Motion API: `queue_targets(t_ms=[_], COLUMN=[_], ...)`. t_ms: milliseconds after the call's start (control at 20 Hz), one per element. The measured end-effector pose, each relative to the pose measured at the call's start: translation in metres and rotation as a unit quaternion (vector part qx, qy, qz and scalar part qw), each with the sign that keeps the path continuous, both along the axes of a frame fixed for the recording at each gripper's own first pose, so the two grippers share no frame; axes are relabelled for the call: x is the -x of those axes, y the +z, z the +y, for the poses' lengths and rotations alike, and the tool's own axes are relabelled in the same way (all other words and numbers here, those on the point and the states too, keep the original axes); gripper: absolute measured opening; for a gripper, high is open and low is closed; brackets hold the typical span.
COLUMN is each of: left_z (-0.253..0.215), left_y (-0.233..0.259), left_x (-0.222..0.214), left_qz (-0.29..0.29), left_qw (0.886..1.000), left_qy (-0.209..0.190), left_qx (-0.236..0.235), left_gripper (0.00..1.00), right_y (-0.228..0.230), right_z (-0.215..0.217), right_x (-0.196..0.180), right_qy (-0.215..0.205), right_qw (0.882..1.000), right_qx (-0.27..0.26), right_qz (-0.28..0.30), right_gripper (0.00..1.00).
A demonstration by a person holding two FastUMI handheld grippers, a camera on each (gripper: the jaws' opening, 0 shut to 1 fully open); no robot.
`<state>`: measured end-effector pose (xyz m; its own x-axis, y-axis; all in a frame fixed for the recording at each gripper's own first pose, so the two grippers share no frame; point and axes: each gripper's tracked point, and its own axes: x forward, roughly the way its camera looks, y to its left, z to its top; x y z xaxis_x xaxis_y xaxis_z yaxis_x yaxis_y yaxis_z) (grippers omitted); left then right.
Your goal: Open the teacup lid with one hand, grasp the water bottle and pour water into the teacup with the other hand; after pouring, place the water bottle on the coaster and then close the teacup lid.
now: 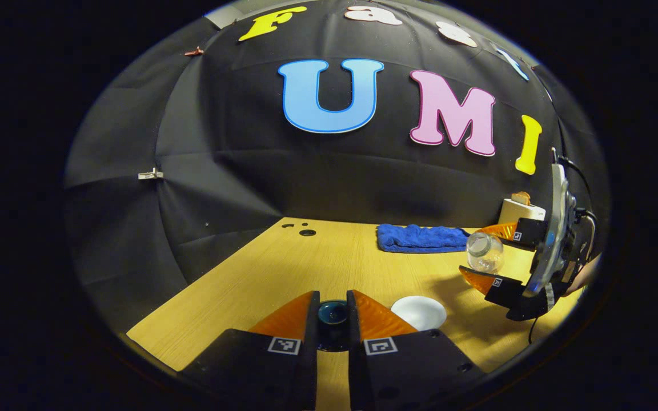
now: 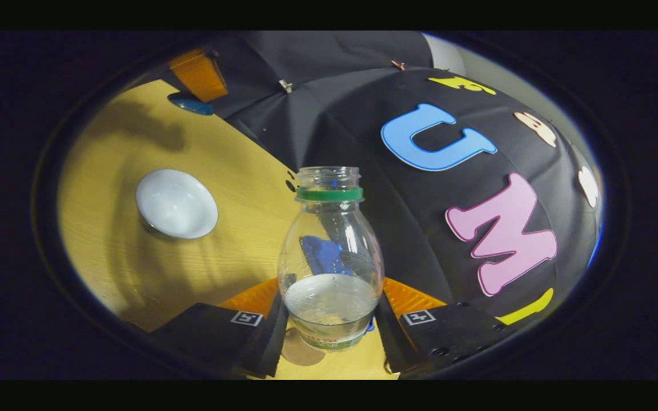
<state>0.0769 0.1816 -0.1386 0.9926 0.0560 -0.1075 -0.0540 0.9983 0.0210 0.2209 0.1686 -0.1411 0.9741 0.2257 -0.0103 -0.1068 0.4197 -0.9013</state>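
Note:
My left gripper [image 1: 332, 303] is shut on a small dark blue teacup lid [image 1: 332, 315], held just above the wooden table. The open white teacup [image 1: 418, 312] stands right beside it. My right gripper [image 2: 329, 299] is shut on a clear, uncapped water bottle [image 2: 330, 251] with a green neck ring and a little water in its base. In the left gripper view the right gripper [image 1: 492, 258] holds the bottle [image 1: 484, 252] tilted, above and beyond the cup. The teacup [image 2: 176, 203] lies to the left of the bottle. A brown round coaster [image 2: 299, 350] shows partly under the bottle's base.
A folded blue towel [image 1: 420, 238] lies at the back of the table [image 1: 237, 279]. A white toaster [image 1: 520, 210] with toast stands at the back right. Small holes [image 1: 307, 232] mark the tabletop near the black cloth wall. The left gripper's orange finger [image 2: 199, 74] and the lid [image 2: 192, 104] appear far off.

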Motion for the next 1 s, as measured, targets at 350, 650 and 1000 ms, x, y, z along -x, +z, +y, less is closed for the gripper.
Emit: queue_targets(t_ms=[350,650,1000], left_z=[0.012,0.025,0.026], left_y=[-0.011,-0.023,-0.037], left_x=[-0.003,0.003,0.004], left_qz=[0.004,0.015,0.020], left_qw=[1.000,1.000,0.999], left_qy=[-0.007,0.007,0.016], left_qx=[0.007,0.015,0.031], left_gripper=[0.26,0.26,0.26], right_y=[-0.019,-0.026,-0.031], right_z=[0.013,0.019,0.020], right_x=[-0.008,-0.012,-0.019], right_qy=[0.022,0.033,0.041], right_qw=[0.997,0.989,0.981], right_qx=[0.078,0.135,0.183], right_qz=[-0.019,-0.043,-0.057], right_gripper=[0.72,0.73,0.73])
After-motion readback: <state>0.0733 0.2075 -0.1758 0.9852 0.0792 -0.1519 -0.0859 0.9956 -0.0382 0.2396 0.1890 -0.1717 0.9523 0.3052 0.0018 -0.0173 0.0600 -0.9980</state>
